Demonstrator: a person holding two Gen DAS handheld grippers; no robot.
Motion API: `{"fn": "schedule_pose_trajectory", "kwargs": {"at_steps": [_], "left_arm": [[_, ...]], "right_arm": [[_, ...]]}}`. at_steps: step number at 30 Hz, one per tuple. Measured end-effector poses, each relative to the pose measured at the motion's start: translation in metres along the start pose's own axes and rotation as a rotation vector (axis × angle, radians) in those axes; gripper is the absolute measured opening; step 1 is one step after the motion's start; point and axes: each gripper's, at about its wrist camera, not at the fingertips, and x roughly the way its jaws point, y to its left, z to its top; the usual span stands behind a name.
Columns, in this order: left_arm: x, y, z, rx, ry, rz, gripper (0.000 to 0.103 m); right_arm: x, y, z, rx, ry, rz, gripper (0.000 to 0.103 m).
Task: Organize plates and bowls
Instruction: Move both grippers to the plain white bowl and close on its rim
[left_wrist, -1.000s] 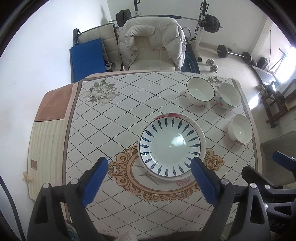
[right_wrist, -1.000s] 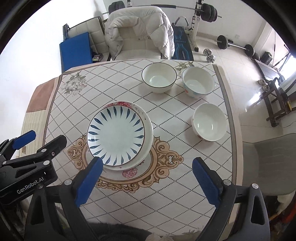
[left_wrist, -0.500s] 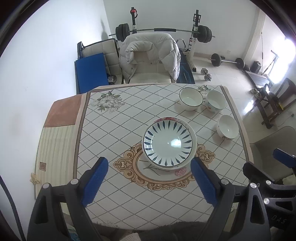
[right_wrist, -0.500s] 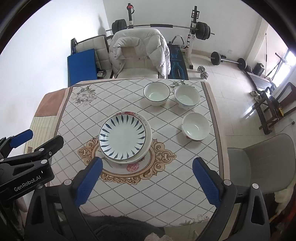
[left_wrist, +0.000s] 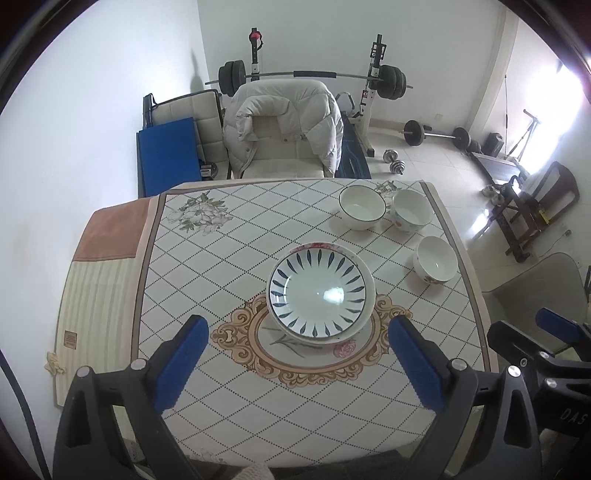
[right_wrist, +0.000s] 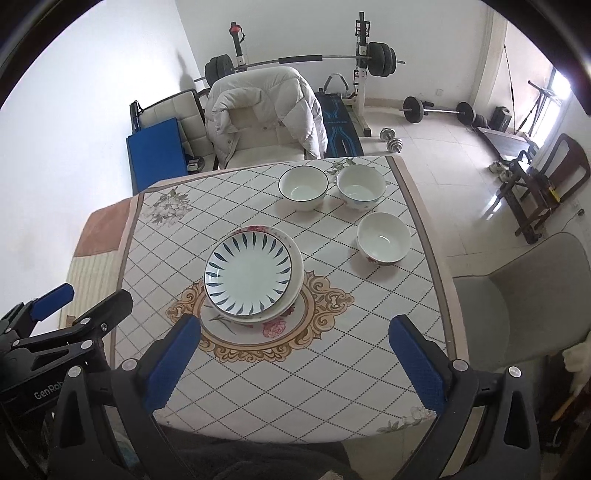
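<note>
A blue-leaf plate (left_wrist: 319, 291) (right_wrist: 253, 273) lies stacked on a red-flowered plate (left_wrist: 321, 245) (right_wrist: 266, 229) at the middle of the patterned table (left_wrist: 221, 258). At the far right stand three bowls: a dark-rimmed bowl (left_wrist: 362, 206) (right_wrist: 303, 186), a flowered bowl (left_wrist: 410, 214) (right_wrist: 361, 186) and a white bowl (left_wrist: 436, 258) (right_wrist: 383, 238). My left gripper (left_wrist: 297, 321) hovers high over the near side; its jaws are opening, with nothing between them. My right gripper (right_wrist: 294, 321) hangs beside it, open and empty.
A chair draped with a white puffy jacket (left_wrist: 284, 125) stands behind the table, with a blue mat (left_wrist: 166, 155) to its left. A barbell rack (left_wrist: 314, 75) and dumbbells (left_wrist: 395, 162) are beyond. A grey chair (right_wrist: 517, 295) sits at the table's right edge.
Both grippers have risen and drawn back from the table, so the plates and bowls look smaller and more of the room shows. Nothing on the table moved.
</note>
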Motion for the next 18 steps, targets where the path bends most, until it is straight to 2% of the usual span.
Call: {"fn": "schedule_pose_trajectory", "kwargs": {"at_steps": [3, 7, 10, 12, 15, 18], "left_arm": [[0.016, -0.015, 0.01, 0.002, -0.016, 0.01, 0.1], [0.049, -0.044, 0.031, 0.008, -0.025, 0.019, 0.1], [0.083, -0.071, 0.05, 0.021, 0.005, 0.02, 0.1], [0.112, -0.092, 0.064, 0.016, 0.035, 0.01, 0.1], [0.173, -0.129, 0.084, 0.047, 0.162, -0.063, 0.098], [0.23, -0.164, 0.095, 0.085, 0.266, -0.111, 0.071]], "right_arm": [[0.012, -0.027, 0.003, 0.053, 0.009, 0.019, 0.103], [0.043, -0.084, 0.016, 0.151, 0.042, 0.034, 0.103], [0.076, -0.131, 0.034, 0.196, 0.059, 0.021, 0.103], [0.103, -0.159, 0.049, 0.196, 0.08, -0.008, 0.103], [0.152, -0.197, 0.071, 0.2, 0.131, -0.002, 0.102], [0.203, -0.227, 0.091, 0.213, 0.208, 0.053, 0.098]]}}
